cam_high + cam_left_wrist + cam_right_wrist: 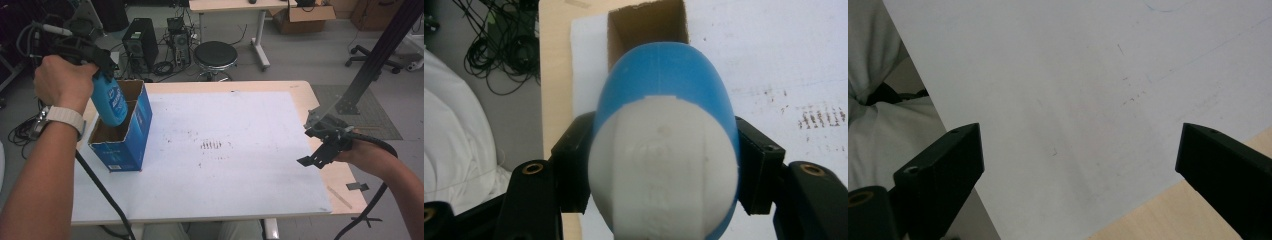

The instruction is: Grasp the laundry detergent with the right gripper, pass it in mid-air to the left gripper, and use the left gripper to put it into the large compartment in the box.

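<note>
A blue bottle [111, 102] with a white label hangs bottom-down, its lower end inside the open top of a blue cardboard box [131, 145] at the table's left. My left gripper [100, 70] is shut on the bottle's upper end. In the left gripper view the bottle [664, 150] sits between the two black pads [574, 165], and the box's brown inside [646, 27] lies beyond it. My right gripper [315, 150] hovers low over the table's right edge, open with nothing between its jaws; the right gripper view shows its wide gap [1078, 155] above the white sheet [1073, 75].
A white sheet [240, 165] covers most of the wooden table [300, 90], with dark smudges [212, 146] near its middle. Beyond the table stand a black stool [215, 55], a computer tower [140, 42] and tangled cables. A dark slanted bar [380, 55] rises at the right.
</note>
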